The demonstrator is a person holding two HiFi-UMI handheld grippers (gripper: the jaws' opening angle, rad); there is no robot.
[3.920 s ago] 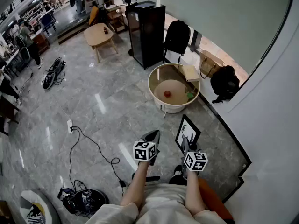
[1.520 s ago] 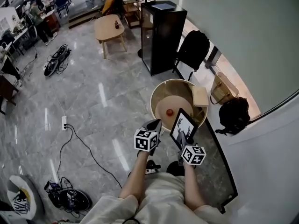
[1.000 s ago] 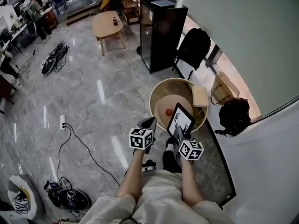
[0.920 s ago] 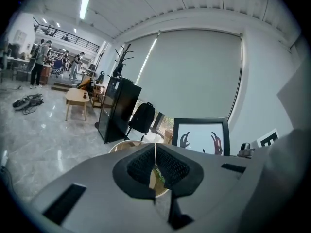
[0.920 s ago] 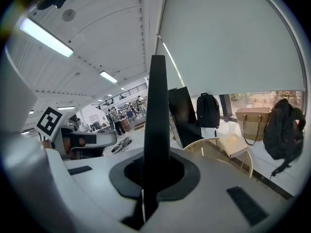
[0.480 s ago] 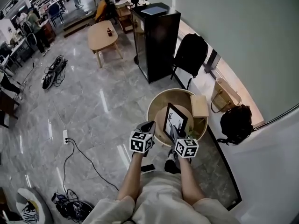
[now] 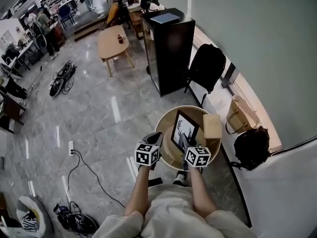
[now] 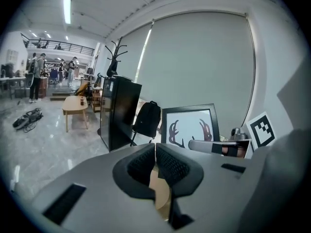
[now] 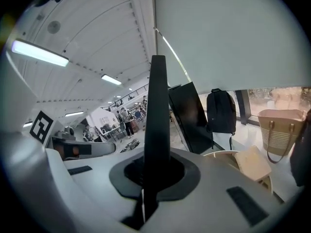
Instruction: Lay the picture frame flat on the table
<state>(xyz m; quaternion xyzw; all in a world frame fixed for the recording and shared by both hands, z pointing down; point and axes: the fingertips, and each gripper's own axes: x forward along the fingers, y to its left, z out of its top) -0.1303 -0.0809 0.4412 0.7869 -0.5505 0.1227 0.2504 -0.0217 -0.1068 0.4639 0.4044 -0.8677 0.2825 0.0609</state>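
The black picture frame (image 7: pixel 182 129), a white print with dark antlers, stands upright over the round wooden table (image 7: pixel 166 120). My right gripper (image 7: pixel 185 144) is shut on its lower edge. In the right gripper view the frame (image 9: pixel 157 106) shows edge-on as a dark bar rising from between the jaws of my right gripper (image 9: pixel 156 168). My left gripper (image 7: pixel 154 141) hovers at the table's left rim, shut and empty. In the left gripper view my left gripper (image 8: pixel 155 152) has its pads together, with the frame (image 8: pixel 190 125) to its right.
A tan box (image 7: pixel 212 126) lies on the table's right side. Behind the table stand a black cabinet (image 7: pixel 168 48) and a chair with a black backpack (image 7: pixel 207 66). A woven bag (image 7: pixel 241 115) and a black bag (image 7: pixel 252 145) sit by the wall. A cable (image 7: pixel 94 167) runs across the floor.
The person has walked up to the round table. The frame, earlier over the floor, is now over the tabletop, still upright in the right gripper. The left gripper came along, shut.
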